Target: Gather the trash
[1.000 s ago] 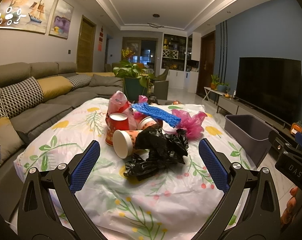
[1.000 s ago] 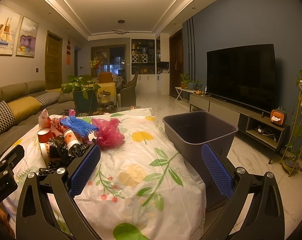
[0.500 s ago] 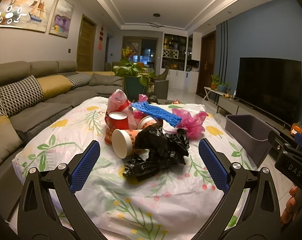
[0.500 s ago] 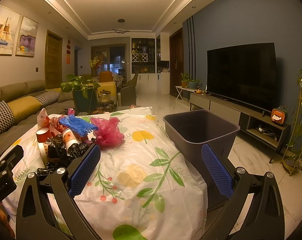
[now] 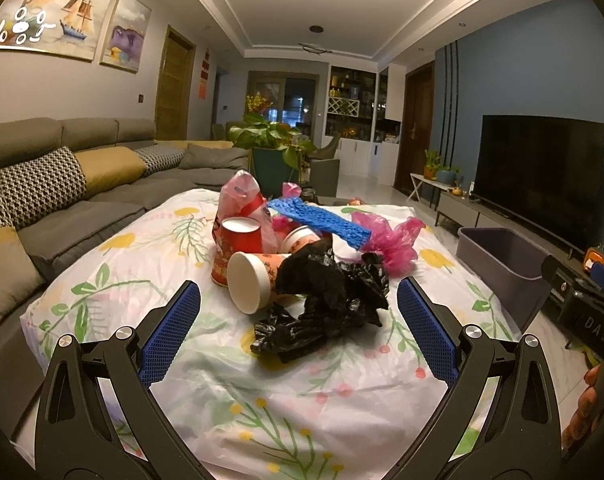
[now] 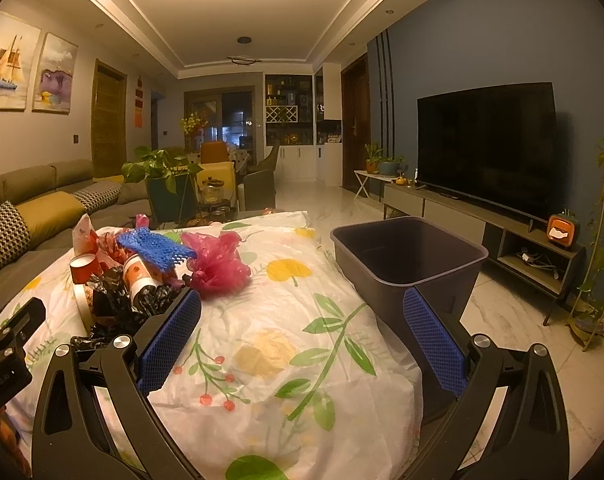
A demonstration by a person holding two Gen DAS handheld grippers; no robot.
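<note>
Only "DAS" reads clearly — white letters on the right tongs' point(image 5: 593, 322) black body.

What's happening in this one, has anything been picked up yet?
Nothing yet. A person holds two grippers over a table covered by a floral cloth, both with jaws open and empty. The left gripper faces a trash pile: a black bag nearest, paper cups, blue netting and a pink bag behind. The right gripper points past the table's right edge, where a grey bin stands empty.
</note>
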